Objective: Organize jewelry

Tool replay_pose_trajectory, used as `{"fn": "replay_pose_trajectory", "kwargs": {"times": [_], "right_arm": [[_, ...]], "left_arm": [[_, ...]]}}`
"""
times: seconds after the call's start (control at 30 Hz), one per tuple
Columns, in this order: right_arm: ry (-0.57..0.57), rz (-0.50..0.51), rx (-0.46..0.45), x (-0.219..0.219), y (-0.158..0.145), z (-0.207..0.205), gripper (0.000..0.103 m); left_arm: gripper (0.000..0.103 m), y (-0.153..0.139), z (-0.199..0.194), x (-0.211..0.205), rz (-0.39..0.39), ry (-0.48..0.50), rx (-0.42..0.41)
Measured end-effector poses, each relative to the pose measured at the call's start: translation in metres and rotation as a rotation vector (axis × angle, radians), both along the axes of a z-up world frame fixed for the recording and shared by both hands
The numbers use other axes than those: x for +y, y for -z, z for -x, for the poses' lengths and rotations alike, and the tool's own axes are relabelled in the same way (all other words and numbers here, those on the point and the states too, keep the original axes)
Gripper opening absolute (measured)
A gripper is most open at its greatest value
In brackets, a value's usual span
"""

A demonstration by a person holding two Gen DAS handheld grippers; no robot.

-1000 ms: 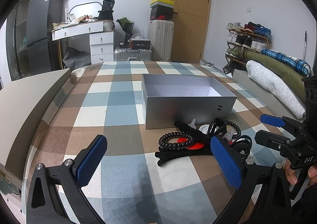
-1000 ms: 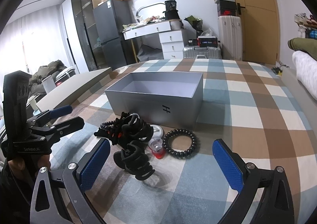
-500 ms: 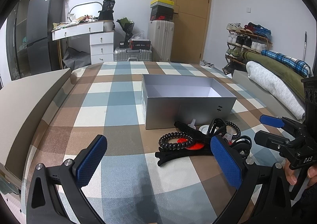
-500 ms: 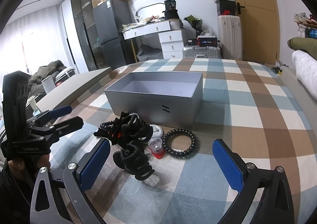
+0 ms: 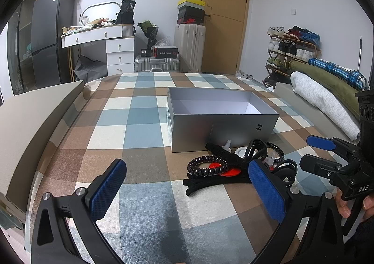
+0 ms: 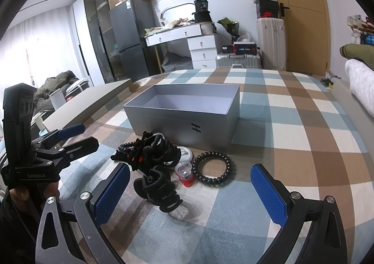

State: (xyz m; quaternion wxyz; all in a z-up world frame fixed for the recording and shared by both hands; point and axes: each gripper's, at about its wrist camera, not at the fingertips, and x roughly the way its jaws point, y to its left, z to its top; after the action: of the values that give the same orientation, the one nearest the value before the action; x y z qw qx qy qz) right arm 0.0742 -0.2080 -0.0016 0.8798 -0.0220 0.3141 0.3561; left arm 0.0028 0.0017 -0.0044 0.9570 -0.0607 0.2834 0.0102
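Silver box (image 6: 187, 123) long axis crosswise – left gripper (image 5: 187, 186), right gripper (image 6: 190, 188) wide, empty.

Both views are taken low over a checked bed (image 5: 145, 123), each looking forward between the wide-spread jaws of its own gripper. The left wrist view is aimed from the left, with the silver box (image 5: 222, 128) ahead and to the right; the right wrist view is aimed from the right, close to the hair ties (image 6: 213, 168). The box, the pile and the far dresser (image 6: 201, 46) are shared, and each gripper is seen in the other view.
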Motion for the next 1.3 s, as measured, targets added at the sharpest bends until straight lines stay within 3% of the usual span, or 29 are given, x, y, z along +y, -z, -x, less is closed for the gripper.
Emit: {"fn": "replay_pose_trajectory", "kwargs": {"times": [0.73,1.03,1.3], "right_arm": [[0.012,0.020,0.012,0.003,0.002,-0.001,0.103],[0.072,0.058,0.060,0.000,0.007,-0.012,0.103],[0.025,0.099,0.082,0.007,0.004,-0.005,0.103]], "left_arm": [[0.102,0.004,0.001,-0.001,-0.001,0.000,0.006],[0.102,0.003,-0.001,0.000,-0.004,0.005,0.021],[0.102,0.001,-0.004,-0.003,-0.026,0.010,0.049]]}}
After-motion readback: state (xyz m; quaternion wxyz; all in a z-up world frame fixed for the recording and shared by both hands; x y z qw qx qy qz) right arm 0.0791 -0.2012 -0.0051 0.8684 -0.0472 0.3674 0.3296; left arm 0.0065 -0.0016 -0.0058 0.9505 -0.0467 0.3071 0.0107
